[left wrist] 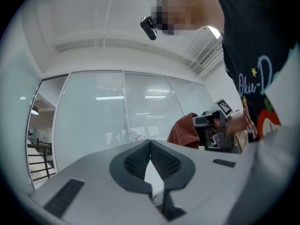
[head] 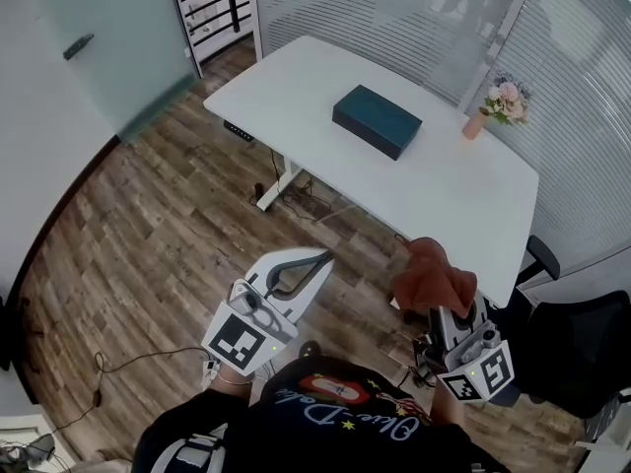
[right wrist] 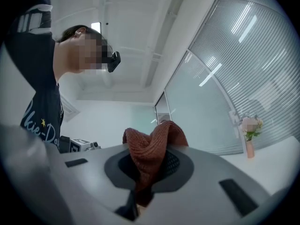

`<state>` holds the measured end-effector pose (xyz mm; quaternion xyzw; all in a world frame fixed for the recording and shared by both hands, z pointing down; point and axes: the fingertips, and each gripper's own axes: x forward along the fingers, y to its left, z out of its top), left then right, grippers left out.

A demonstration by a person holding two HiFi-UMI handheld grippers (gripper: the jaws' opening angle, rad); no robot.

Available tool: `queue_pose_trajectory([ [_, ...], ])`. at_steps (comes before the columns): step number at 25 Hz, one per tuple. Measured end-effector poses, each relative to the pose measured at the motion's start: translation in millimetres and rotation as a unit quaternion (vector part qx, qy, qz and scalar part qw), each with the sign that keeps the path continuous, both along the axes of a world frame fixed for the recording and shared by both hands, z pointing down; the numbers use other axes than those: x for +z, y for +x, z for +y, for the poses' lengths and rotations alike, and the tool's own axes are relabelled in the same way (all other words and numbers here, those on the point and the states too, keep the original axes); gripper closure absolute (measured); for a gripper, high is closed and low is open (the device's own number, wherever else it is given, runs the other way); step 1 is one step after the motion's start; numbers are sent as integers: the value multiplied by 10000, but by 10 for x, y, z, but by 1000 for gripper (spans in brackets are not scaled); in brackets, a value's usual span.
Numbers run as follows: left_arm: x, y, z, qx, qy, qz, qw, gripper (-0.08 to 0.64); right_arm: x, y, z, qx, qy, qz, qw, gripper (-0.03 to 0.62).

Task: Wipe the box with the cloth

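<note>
A dark teal box (head: 377,120) lies flat on the white table (head: 325,87), toward its far side. A rust-brown knitted cloth (head: 431,274) bunches up out of my right gripper (head: 437,310), whose jaws are shut on it, held in the air off the table's near edge. In the right gripper view the cloth (right wrist: 152,149) fills the space between the pads. My left gripper (head: 320,259) is shut with nothing in it, held above the floor to the left; its pads (left wrist: 161,159) meet at the tips. The cloth (left wrist: 185,130) also shows in the left gripper view.
A small pink vase of flowers (head: 501,104) stands at the table's far right corner. A black office chair (head: 572,348) sits at the right, close to my right gripper. Cables (head: 296,200) trail on the wooden floor (head: 148,244) under the table. Glass walls with blinds (head: 414,8) stand behind.
</note>
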<state>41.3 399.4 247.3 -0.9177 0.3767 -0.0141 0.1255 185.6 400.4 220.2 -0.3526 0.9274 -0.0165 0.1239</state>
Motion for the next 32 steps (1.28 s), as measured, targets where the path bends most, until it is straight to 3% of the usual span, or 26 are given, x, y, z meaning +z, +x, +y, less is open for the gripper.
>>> queue_pose_trajectory([
  [5, 99, -182, -190, 18, -78, 79, 9999, 557, 67, -161, -227, 61, -41, 84, 9999, 566],
  [11, 195, -293, -318, -151, -415, 587, 9973, 557, 130, -201, -304, 33, -87, 295, 9995, 566],
  [15, 163, -227, -424, -251, -277, 321, 9988, 557, 221, -99, -565, -36, -243, 117, 9996, 566],
  [18, 164, -230, -472, -498, -214, 23, 9985, 557, 244, -154, -760, -358, -185, -37, 9992, 566],
  [22, 143, -392, -579, -1147, -483, 273, 9919, 557, 194, -375, -1076, -994, -55, -157, 9949, 566],
  [24, 130, -433, -677, -1385, -537, 223, 9887, 557, 145, -431, -1249, -1230, 28, -213, 9922, 566],
  [32, 51, -181, -1169, -1712, -473, 10, 9841, 557, 134, -244, -1866, -1591, -13, -344, 9867, 566],
])
